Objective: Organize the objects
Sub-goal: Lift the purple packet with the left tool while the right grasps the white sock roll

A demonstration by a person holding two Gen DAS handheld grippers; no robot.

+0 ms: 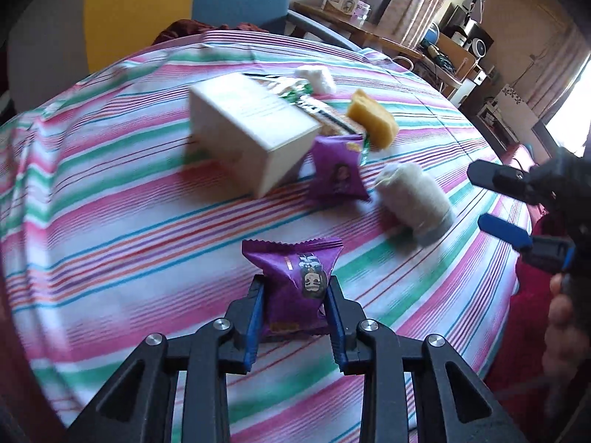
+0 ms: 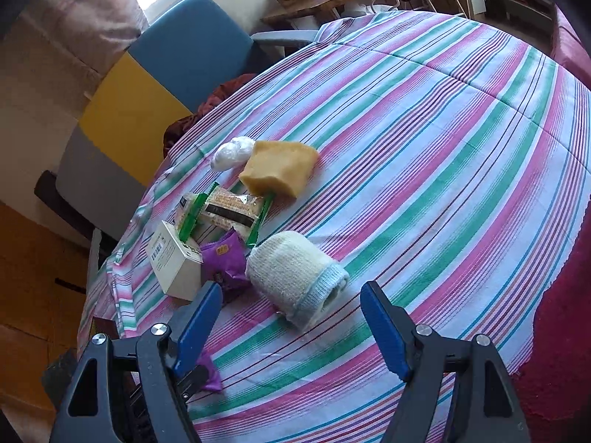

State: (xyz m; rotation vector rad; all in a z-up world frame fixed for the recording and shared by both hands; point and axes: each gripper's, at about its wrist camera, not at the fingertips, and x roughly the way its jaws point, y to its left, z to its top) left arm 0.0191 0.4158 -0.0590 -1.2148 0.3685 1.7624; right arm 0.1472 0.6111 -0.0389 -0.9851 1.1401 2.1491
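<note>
My left gripper (image 1: 295, 288) is shut on a purple snack packet (image 1: 291, 269), just above the striped cloth (image 1: 129, 221). A second purple packet (image 1: 338, 171) (image 2: 223, 262) leans against a white box (image 1: 251, 125) (image 2: 173, 262) farther back. A cream knit roll with a blue cuff (image 1: 413, 195) (image 2: 295, 277) lies to its right. Behind them are a yellow sponge (image 1: 373, 118) (image 2: 280, 166), green-edged cracker packs (image 1: 325, 110) (image 2: 229, 210) and a white wad (image 1: 316, 75) (image 2: 232, 153). My right gripper (image 1: 480, 197) (image 2: 291, 288) hangs open over the knit roll, holding nothing.
The striped cloth (image 2: 443, 147) covers a round table, with a red covering (image 2: 554, 332) showing past its right edge. A blue and yellow chair (image 2: 177, 59) stands behind the table. A wooden desk with boxes (image 1: 351, 18) is farther back. A hand (image 1: 565, 313) shows at the right edge.
</note>
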